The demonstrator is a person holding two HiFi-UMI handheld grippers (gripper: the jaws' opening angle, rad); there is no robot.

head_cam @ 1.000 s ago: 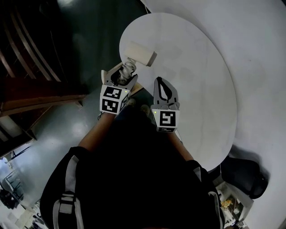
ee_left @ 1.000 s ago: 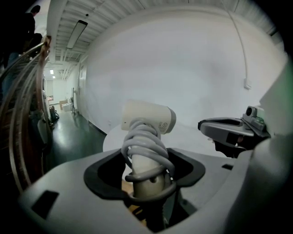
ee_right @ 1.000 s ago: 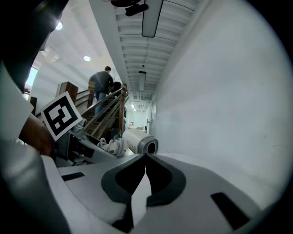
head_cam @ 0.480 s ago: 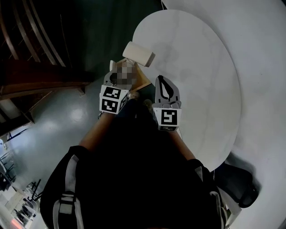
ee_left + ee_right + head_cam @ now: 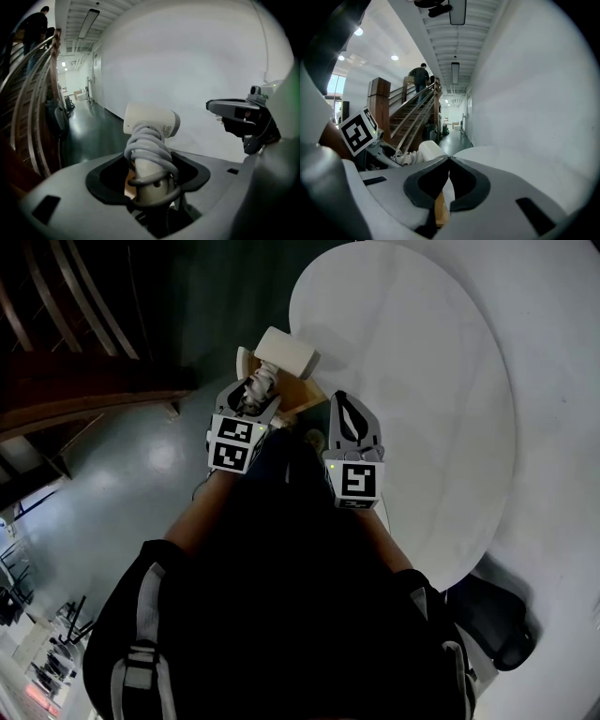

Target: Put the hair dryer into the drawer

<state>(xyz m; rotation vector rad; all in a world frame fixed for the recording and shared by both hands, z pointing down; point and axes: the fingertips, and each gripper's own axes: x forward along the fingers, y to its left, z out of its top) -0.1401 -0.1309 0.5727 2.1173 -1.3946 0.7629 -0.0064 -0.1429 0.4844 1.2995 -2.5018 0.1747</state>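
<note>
The left gripper [image 5: 255, 396] [image 5: 150, 183] has its jaws clamped on the handle of the hair dryer [image 5: 287, 352] [image 5: 151, 123], low down where the grey cord [image 5: 147, 146] is wound round it. The handle is the dryer's long axis and runs straight out from the jaws, forward and downward. The barrel sits crosswise past the jaw tips, with its grey-ringed end turned toward the right gripper's side. Just under the jaw tips and the barrel lies a tan wooden frame, apparently the drawer [image 5: 302, 397], at the rim of the round white table [image 5: 422, 381].

Both forearms reach forward from the body, side by side. The left gripper is tipped down, while the right gripper [image 5: 348, 407] [image 5: 449, 160] sits closer to level, just beside it over the table's edge. Its jaws are closed tip to tip with nothing between them.

Off the left jaws' outer side are a dark glossy floor [image 5: 141, 474] and a wooden staircase [image 5: 75, 343] [image 5: 410, 117], with a person [image 5: 419, 76] on the steps.
</note>
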